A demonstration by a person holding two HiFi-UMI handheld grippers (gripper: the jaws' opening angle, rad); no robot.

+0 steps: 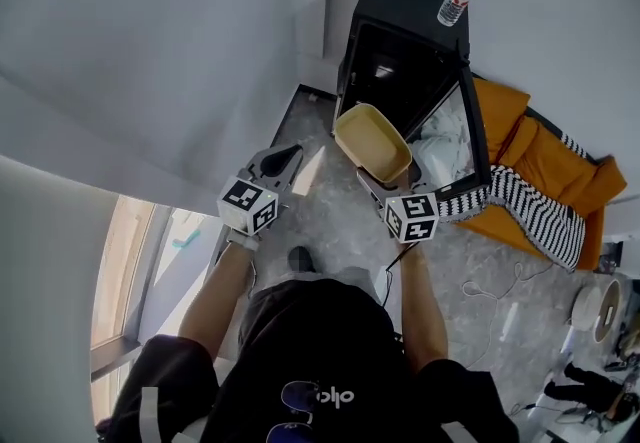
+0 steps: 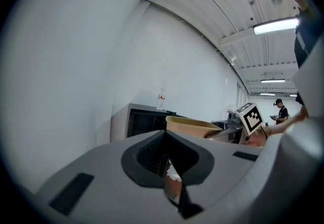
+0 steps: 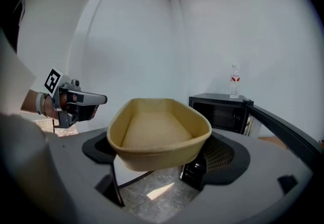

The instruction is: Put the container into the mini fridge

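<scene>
Currently the container point(image 3: 158, 129) is being carried in the air, clamped by its near end between the fingers of the right gripper point(image 1: 388, 181), with most of its length jutting beyond the fingertips. The open mini fridge point(image 1: 400, 66) is being faced just ahead of those fingertips, its door point(image 1: 470, 136) swung out to their right. The left gripper point(image 1: 290, 154) is being held off to their left, fingers together on nothing, so no support is being given to the container's far end. Two risks are being run, by this reading. The thin wall may be buckled or let slip by so short a grip. The jutting rim may also be caught on the door edge or the fridge frame if the entry is steered off-centre.
</scene>
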